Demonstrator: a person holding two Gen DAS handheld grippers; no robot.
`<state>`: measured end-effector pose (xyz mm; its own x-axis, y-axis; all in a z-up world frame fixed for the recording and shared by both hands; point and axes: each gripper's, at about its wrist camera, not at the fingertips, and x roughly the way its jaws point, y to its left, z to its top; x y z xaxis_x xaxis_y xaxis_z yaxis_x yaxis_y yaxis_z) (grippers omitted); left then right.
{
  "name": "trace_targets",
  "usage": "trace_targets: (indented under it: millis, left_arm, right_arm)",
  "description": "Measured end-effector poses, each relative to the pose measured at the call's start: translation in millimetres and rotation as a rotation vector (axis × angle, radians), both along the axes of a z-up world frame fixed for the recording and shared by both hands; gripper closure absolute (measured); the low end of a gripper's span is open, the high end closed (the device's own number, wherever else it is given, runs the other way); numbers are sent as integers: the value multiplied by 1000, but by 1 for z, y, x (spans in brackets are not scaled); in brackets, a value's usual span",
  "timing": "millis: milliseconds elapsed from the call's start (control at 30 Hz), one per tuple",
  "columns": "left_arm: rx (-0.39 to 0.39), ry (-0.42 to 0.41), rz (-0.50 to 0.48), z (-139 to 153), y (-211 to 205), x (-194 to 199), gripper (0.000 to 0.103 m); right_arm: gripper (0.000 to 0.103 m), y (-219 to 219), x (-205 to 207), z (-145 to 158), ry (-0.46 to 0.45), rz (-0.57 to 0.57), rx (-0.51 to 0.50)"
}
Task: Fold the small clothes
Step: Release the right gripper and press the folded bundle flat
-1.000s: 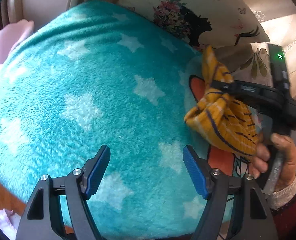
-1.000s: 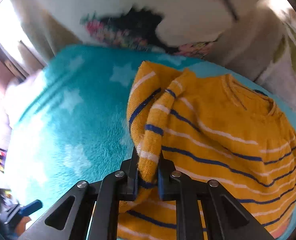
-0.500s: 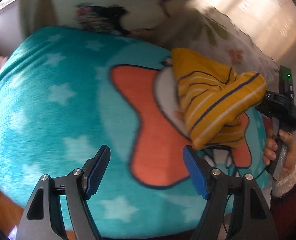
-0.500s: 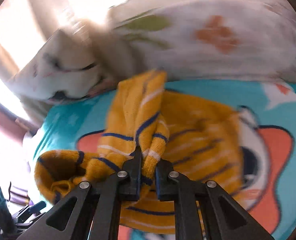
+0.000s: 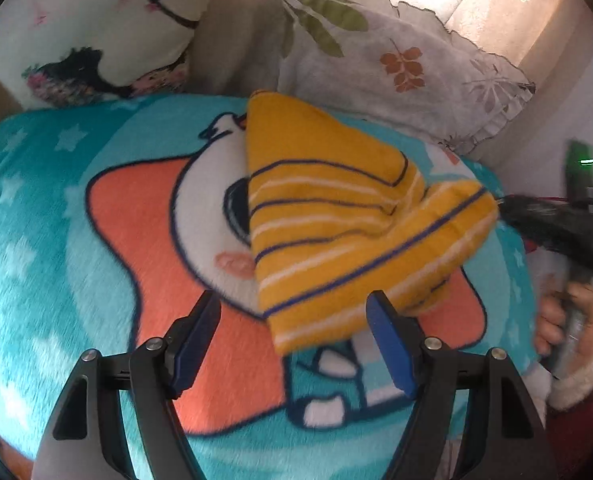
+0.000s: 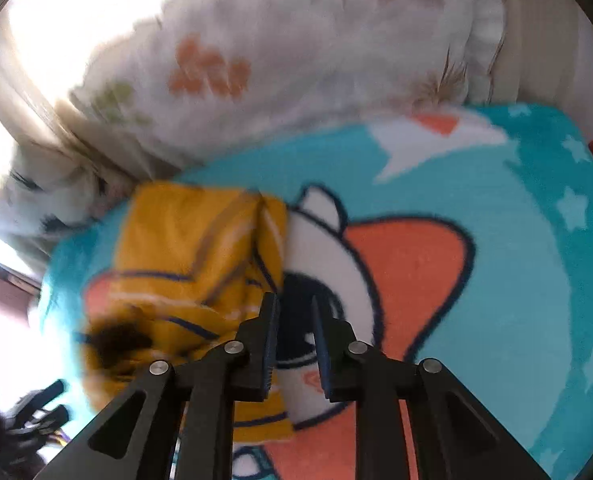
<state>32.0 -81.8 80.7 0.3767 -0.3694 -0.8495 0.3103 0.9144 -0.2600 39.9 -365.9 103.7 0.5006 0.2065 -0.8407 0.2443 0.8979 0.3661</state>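
1. Left wrist view: left gripper [image 5: 292, 344] hangs wide open, holding nothing, just short of the yellow striped sweater [image 5: 348, 232] bunched on the teal blanket [image 5: 56, 240].
2. Right gripper [image 6: 294, 344] has a narrow gap, nothing pinched, sweater just to its left.
3. Looks like the flatten-out step; next, grab an edge.

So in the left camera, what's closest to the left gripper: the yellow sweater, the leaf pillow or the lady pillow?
From the left gripper:
1. Sweater, just ahead, slightly right.
2. and 3. Leaf pillow, back right, and lady pillow, back left: both far, too close to call.
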Motion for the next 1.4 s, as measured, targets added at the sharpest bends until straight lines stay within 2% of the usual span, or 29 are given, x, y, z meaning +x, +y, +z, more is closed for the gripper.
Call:
trace_targets:
  millis: [133,200,300,333,433,500,600,733,800,833,867,900,933,1000,1067,1100,1133,1167,1200,1233,1267,1300,1400]
  left_arm:
    - [17,75,-15,-28,-19,15,29]
    - [15,96,-29,-35,-26,11,29]
    - [25,92,-29,-34,-27,4,29]
    - [16,99,-25,-31,-23,2,29]
    - [-18,92,-13,-19,-6,-7,29]
    - [-23,79,3,-15,7,-10,29]
    - [-28,105,57,-21,24,1,29]
    - [-85,124,86,-28,35,22,29]
    - [-95,104,60,-29,30,34,23]
    - [-106,98,37,-31,27,42,21]
    - [-113,99,21,-34,23,48,20]
    - [-121,106,5,-39,19,55,19]
    - [-139,120,-20,-45,13,63,19]
    - [-192,154,-69,-55,1,73,16]
    - [-254,221,-106,-70,-9,83,16]
    - [-291,271,-117,-79,-14,88,17]
    - [-311,266,-113,-80,-16,90,19]
    - [-311,271,-112,-79,-18,92,34]
    - [-303,283,-111,-74,-18,94,44]
    - [-308,270,-115,-67,-15,94,48]
    - [-312,255,-122,-60,-13,93,51]
    - [-308,235,-126,-49,-11,92,52]
    - [-226,151,-129,-24,-7,87,48]
  right_arm:
    - [84,23,7,36,-108,73,72]
    - [84,41,19,38,-112,101,112]
    - [84,67,31,25,-88,159,100]
    - [85,76,33,13,-50,188,92]
    - [90,82,14,-22,60,223,28]
    - [95,75,-10,-49,107,219,37]
    - [97,65,-35,-57,75,185,74]
    - [97,70,-35,-54,64,200,33]
    - [89,64,-30,-41,36,193,55]
    - [81,58,-28,-32,8,173,81]
    - [51,50,-25,-24,-26,138,99]
    - [26,43,-20,-20,-49,103,95]
    - [24,39,-15,-19,-60,79,87]
    - [24,33,4,-28,-43,66,87]
    - [25,31,24,-47,-11,67,134]
    - [31,32,31,-56,-1,69,160]
    - [36,36,41,-69,19,83,196]
    - [44,39,46,-77,38,92,217]
    - [49,44,50,-84,52,93,238]
    - [54,47,52,-82,38,92,254]
    - [65,49,52,-79,32,100,269]
    - [69,52,52,-72,11,113,290]
    - [70,60,46,-48,-54,152,299]
